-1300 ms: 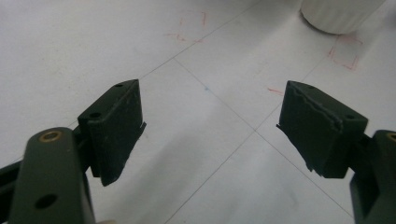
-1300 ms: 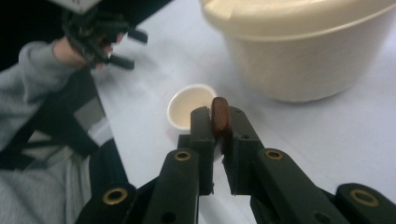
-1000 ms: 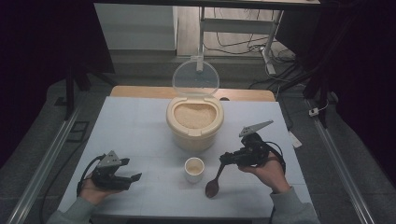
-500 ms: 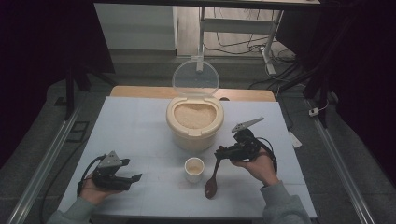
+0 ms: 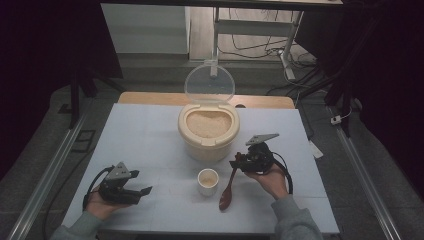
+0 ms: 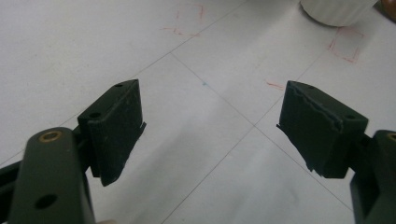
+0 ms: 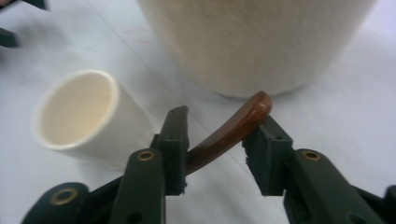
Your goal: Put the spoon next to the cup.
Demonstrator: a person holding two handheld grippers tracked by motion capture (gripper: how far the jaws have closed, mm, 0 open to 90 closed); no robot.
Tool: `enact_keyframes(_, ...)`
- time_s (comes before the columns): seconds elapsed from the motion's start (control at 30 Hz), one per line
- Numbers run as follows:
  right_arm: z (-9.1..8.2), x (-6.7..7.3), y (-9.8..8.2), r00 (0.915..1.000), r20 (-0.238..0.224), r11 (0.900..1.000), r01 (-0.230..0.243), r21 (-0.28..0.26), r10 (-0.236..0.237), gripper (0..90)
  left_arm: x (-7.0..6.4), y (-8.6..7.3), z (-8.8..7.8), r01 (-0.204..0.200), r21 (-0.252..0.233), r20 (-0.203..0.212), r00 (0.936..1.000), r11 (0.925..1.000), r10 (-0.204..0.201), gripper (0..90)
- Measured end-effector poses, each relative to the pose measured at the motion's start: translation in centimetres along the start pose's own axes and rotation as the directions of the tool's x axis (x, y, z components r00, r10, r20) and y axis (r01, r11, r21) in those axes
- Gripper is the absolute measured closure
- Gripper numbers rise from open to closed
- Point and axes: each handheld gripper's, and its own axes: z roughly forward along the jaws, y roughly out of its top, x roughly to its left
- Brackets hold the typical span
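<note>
At the near left, our left gripper (image 5: pixel 143 190) rests with its jaws wide apart over the bare table (image 5: pixel 145 135). Right of the cup (image 5: pixel 208 181), our right gripper (image 7: pixel 215 140) has just been opening; the brown spoon (image 5: pixel 227 191) lies between its 2 jaws, near the rice container (image 5: pixel 208 131).

The setting is a laboratory-type recording station, not a home kitchen. A white table (image 5: pixel 150 135) marked with thin grid lines and red position marks stands inside a metal frame with rails (image 5: pixel 45 175) along both sides. Dark curtains enclose the area. Beyond the table, loose cables (image 5: pixel 255 47) lie on the floor beside a metal stand (image 5: pixel 287 55). The floor is covered with grey carpet (image 5: pixel 380 150).
</note>
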Motion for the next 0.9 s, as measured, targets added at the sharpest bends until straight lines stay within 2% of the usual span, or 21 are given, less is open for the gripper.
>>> enact_keyframes(0.2, 1.3, -0.8, -0.7, 0.9986, 0.028, 0.999, -0.045, 0.014, 0.045, 55.5, 0.0, 0.0, 0.0, 0.0, 0.0, 0.0, 1.0, 1.0, 0.0, 21.1)
enact_keyframes(0.33, 2.3, -1.0, -1.1, 0.9949, 0.078, 0.997, -0.067, 0.039, 0.063, 49.9, 0.0, 0.0, 0.0, -0.001, 0.001, 0.003, 1.0, 1.0, 0.001, 21.1)
enact_keyframes(0.47, 3.1, -1.2, -1.5, 0.9922, 0.092, 0.995, -0.088, 0.05, 0.083, 49.1, 0.0, 0.0, 0.0, -0.002, 0.003, 0.003, 1.0, 1.0, 0.002, 21.1)
enact_keyframes(0.6, 3.7, -1.2, -1.8, 0.9882, 0.126, 0.994, -0.096, 0.061, 0.088, 46.1, 0.0, 0.0, 0.0, -0.003, 0.004, 0.005, 1.0, 1.0, 0.003, 21.1)
enact_keyframes(0.73, 4.1, -0.9, -1.9, 0.9847, 0.161, 0.994, -0.079, 0.074, 0.066, 42.2, 0.0, 0.0, 0.1, -0.003, 0.005, 0.004, 1.0, 1.0, 0.003, 21.1)
enact_keyframes(0.9, 4.1, -0.7, -1.8, 0.9772, 0.197, 0.994, -0.092, 0.055, 0.08, 37.1, 0.0, 0.0, 0.1, -0.003, 0.007, 0.004, 1.0, 1.0, 0.003, 21.1)
